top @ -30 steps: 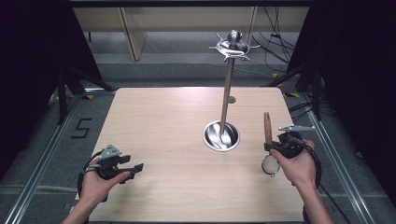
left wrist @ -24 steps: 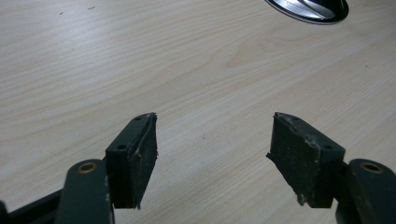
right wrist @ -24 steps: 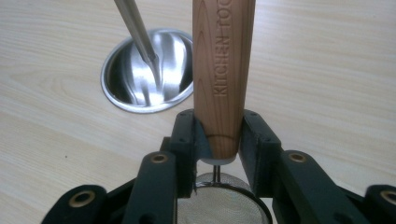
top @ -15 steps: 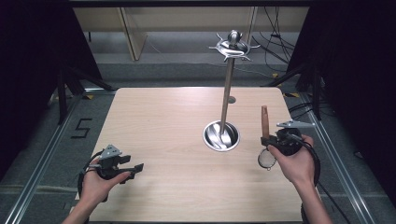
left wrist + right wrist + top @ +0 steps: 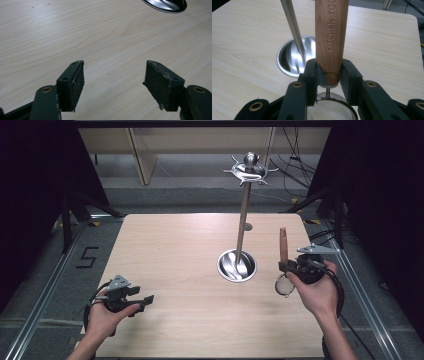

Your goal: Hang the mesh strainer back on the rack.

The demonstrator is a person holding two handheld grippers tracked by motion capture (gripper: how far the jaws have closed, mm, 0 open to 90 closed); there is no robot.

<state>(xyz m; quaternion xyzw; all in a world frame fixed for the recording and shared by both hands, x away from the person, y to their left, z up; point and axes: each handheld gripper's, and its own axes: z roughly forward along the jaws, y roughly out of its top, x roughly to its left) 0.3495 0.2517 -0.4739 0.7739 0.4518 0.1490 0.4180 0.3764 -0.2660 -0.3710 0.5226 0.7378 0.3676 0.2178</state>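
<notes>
Holding: your right hand-held gripper [image 5: 328,75] clamps a strainer [image 5: 283,284] by its wooden handle, beside the stand [image 5: 243,227]. Left hand-held gripper [image 5: 113,83]: apart, empty, over the bench [image 5: 170,250]. Next, probably: hang it on a hook.

The right tool [image 5: 289,266], clamped on the strainer [image 5: 283,251], has drifted a touch toward the far edge of the tabletop [image 5: 175,250] over the last second. The wooden handle now stands more nearly upright and has edged slightly nearer the stand [image 5: 239,262], the mesh hanging just below the hand [image 5: 316,292].
</notes>
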